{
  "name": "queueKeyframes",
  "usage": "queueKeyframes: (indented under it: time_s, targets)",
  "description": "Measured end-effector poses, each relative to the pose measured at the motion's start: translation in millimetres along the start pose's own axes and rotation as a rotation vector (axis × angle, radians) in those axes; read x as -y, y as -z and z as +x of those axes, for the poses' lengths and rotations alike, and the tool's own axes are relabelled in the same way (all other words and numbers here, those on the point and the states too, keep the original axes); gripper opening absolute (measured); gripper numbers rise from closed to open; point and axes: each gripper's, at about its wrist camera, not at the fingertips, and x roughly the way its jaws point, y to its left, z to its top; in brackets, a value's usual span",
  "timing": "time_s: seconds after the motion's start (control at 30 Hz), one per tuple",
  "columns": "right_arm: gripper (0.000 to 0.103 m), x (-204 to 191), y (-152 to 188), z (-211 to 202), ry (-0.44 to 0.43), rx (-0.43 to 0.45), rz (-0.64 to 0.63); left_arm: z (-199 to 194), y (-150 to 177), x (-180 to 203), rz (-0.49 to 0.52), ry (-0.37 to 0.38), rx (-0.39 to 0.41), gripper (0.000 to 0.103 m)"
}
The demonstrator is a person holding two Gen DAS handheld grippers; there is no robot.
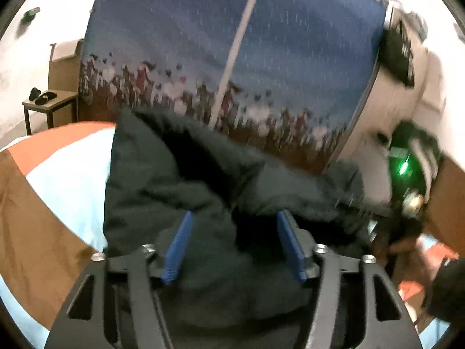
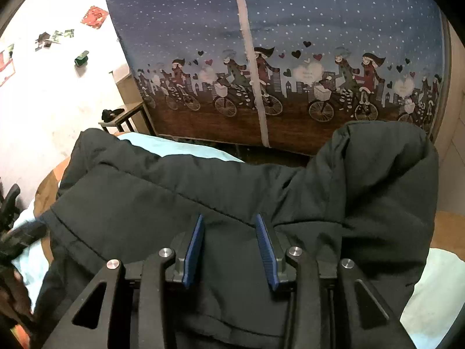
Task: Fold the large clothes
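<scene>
The jacket [image 2: 203, 192] is a large, dark, padded garment with a matte shell and stitched seams. It lies on a bed covered by a sheet [image 1: 66, 180] of pale blue, orange and brown panels. In the right wrist view the jacket spreads across the near and middle area. A straight seam runs diagonally across its flat panel. At the far right, a thick rounded fold stands up higher than the rest. In the left wrist view the fabric is bunched into soft ridges with a deep shadowed hollow at the far centre; this view is blurred.

The left tool [image 1: 234, 244] is released: its blue pads stand well apart over the jacket, and no fabric is pinched between them. The right tool [image 2: 229, 250] is also released, with a narrower gap between its pads, above the flat panel just near the seam.

Beyond the bed hangs a blue curtain [image 2: 290, 43] with white dots and a printed band of cyclists. A small side table [image 2: 128, 116] stands at the far left.
</scene>
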Motion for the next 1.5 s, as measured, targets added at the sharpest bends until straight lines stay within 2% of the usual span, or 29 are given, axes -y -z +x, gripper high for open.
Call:
queueKeyframes:
  time_s: [0.07, 0.17, 0.33, 0.4, 0.43, 0.5, 0.57, 0.7, 0.87, 1.03, 1.2, 1.3, 1.33, 1.43, 1.5]
  targets:
    - [0.036, 0.0, 0.5, 0.0, 0.0, 0.001, 0.003, 5.4, -11.4, 6.8, -0.008, 0.019, -0.002, 0.057]
    - [0.037, 1.1, 0.9, -0.6, -0.005, 0.002, 0.014, 33.4, -24.8, 22.6, -0.005, 0.046, -0.059, 0.057]
    - [0.045, 0.1, 12.1, -14.9, -0.022, 0.017, -0.006, 83.2, -26.8, 40.6, 0.072, -0.037, -0.176, 0.057]
    - [0.05, -0.3, 11.2, -19.1, -0.018, 0.019, -0.032, 99.0, -19.9, 39.3, 0.092, -0.081, -0.22, 0.064]
    - [0.054, 0.5, 11.8, -20.4, -0.013, 0.021, -0.044, 107.4, -16.8, 36.6, 0.098, -0.109, -0.247, 0.071]
    - [0.056, 2.8, 14.9, -20.7, 0.001, 0.017, -0.066, 118.3, -9.0, 28.0, 0.083, -0.118, -0.266, 0.076]
    - [0.055, 5.2, 14.0, -13.1, 0.008, -0.009, -0.072, 126.0, -4.2, 19.2, 0.059, -0.104, -0.271, 0.078]
    - [0.055, 7.6, 5.8, 13.5, 0.066, -0.055, -0.09, 145.1, -3.5, 14.1, 0.078, -0.131, -0.273, 0.084]
    - [0.055, 29.7, -10.7, 57.3, 0.064, -0.118, -0.007, 179.0, -5.2, 2.9, 0.072, -0.152, -0.26, 0.091]
    - [0.055, 36.8, -7.0, 72.9, 0.098, -0.054, 0.026, 192.9, -3.5, 3.4, 0.082, -0.212, -0.212, 0.095]
    - [0.059, 37.4, 7.4, 38.8, 0.071, 0.06, 0.028, 160.0, -4.4, -8.0, 0.029, -0.096, -0.19, 0.094]
    - [0.06, 38.7, 14.5, 17.5, 0.088, 0.098, 0.036, 132.9, -2.0, -14.3, 0.003, -0.075, -0.119, 0.094]
    - [0.06, 39.0, 16.6, 14.5, 0.099, 0.102, 0.032, 131.5, -1.5, -13.4, 0.01, -0.088, -0.118, 0.094]
    - [0.061, 34.4, 23.1, 24.1, 0.131, 0.067, -0.026, 143.2, 6.7, -1.0, 0.112, -0.173, -0.162, 0.094]
    - [0.062, 29.1, 23.3, 32.9, 0.172, 0.042, -0.061, 152.0, 6.5, 5.8, 0.135, -0.216, -0.189, 0.095]
